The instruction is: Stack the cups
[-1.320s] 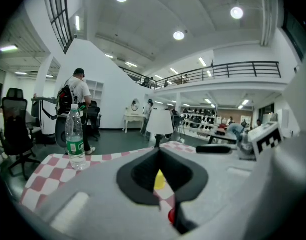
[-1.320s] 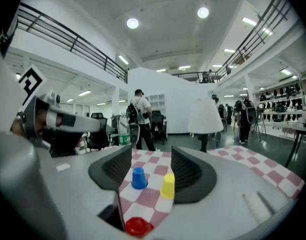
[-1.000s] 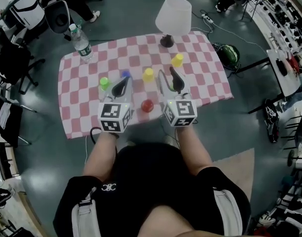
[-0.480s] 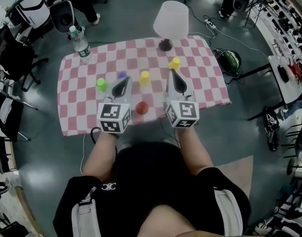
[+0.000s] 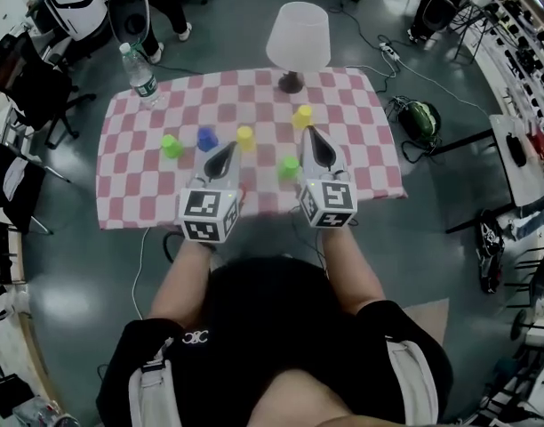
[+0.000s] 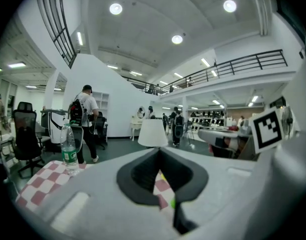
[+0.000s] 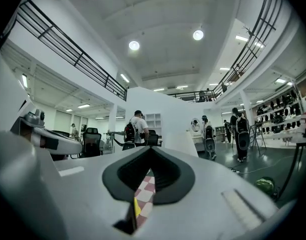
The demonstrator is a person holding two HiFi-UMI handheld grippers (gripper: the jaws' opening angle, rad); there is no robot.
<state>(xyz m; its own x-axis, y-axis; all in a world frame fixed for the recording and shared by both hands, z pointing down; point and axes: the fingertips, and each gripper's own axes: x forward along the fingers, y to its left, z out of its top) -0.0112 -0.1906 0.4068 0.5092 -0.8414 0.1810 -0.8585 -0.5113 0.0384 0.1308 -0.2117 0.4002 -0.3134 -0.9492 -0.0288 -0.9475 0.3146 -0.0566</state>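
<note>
Several small cups stand on the pink checked tablecloth [image 5: 139, 181]: a green cup [image 5: 171, 146], a blue cup [image 5: 206, 138], a yellow cup [image 5: 245, 138], a second yellow cup [image 5: 302, 116] and a second green cup [image 5: 290, 168]. My left gripper [image 5: 224, 152] hovers over the near middle of the table, shut and empty, just near of the blue and yellow cups. My right gripper [image 5: 313, 139] is shut and empty too, with the second green cup at its left side and the far yellow cup just beyond its tip. Both gripper views look level over the table past shut jaws.
A white lamp [image 5: 296, 41] stands at the table's far edge and a water bottle [image 5: 140, 72] at its far left corner. Office chairs and bags ring the table on the floor. A person with a backpack [image 6: 84, 114] stands beyond the table.
The right gripper's jaws have shut on nothing. The head view has shifted, so the table sits further left. The red cup no longer shows, and a green cup shows beside the right gripper.
</note>
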